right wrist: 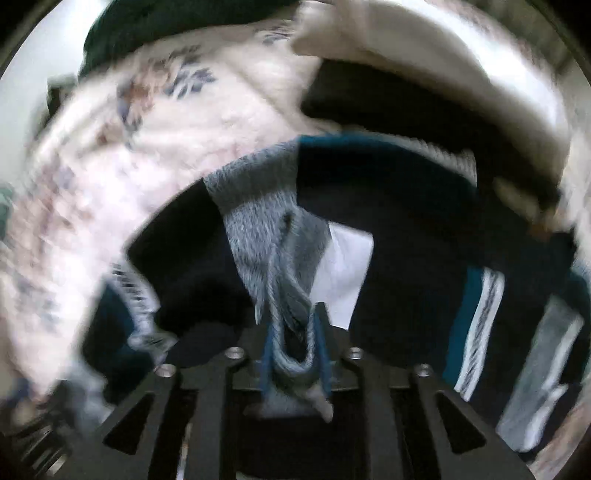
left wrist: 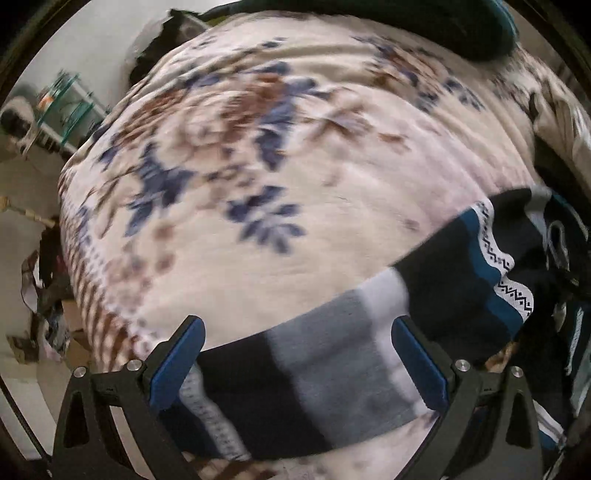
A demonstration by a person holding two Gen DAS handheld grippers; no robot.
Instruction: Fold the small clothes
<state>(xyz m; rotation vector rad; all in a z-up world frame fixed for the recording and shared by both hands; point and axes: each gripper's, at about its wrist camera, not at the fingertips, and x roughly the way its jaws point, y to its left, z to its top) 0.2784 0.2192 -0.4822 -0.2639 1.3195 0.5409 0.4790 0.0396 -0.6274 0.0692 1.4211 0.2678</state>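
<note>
Nearest to us in the right wrist view, our right gripper point(right wrist: 293, 332) has its blue pads close together with a bunched grey fold of the striped knit sock point(right wrist: 266, 236) lying between them. The picture is blurred, and we cannot tell whether the pads press on the wool or merely flank it.

In the left wrist view, our left gripper point(left wrist: 295, 354) stands spread wide, its blue pads either side of the same sock's grey, white and navy bands point(left wrist: 332, 362); neither pad touches it there. The sock lies stretched across the cream blanket with blue and brown flowers point(left wrist: 258, 147), its teal stripe and white patterned band running off toward the right.

We judge the sock light, soft and floppy, a thing that sags and slides unless taken by a doubled edge. The cuff or the toe end looks the best hold for each claw, so the length can be laid over itself.

Farther right lies a dark heap of other clothes point(left wrist: 561, 288), and beyond the blanket's far edge a dark green cushion point(left wrist: 424, 22).
</note>
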